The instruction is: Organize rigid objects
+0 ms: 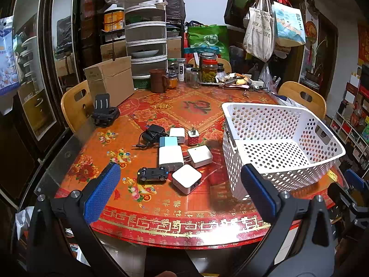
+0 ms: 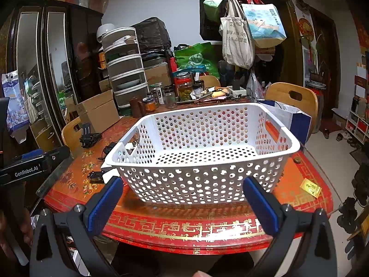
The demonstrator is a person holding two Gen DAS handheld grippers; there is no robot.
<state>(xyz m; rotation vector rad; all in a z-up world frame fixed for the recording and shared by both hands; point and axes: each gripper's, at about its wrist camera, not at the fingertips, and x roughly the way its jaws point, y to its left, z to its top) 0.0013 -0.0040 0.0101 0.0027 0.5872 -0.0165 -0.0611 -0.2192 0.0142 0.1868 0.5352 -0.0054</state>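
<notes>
From my left camera, the white perforated plastic basket (image 1: 281,143) sits right of centre on the red floral-patterned table (image 1: 143,198). Left of it, mid-frame, I've got a cluster: four white square chargers (image 1: 186,179), a small black toy car (image 1: 152,173) at the lower left of them, a black adapter with cable (image 1: 152,135) behind. Further upper left stands a black folding phone stand (image 1: 105,113), with a brown cardboard box (image 1: 110,80) behind it. Glass jars (image 1: 208,70) line the far edge, top centre. In my right camera the basket fills the middle.

Glossy printed surface (image 1: 161,198), white perforated plastic basket (image 2: 203,180), smooth plastic chargers (image 1: 186,179), matt cardboard box (image 1: 110,80), wooden chairs (image 2: 290,99)
</notes>
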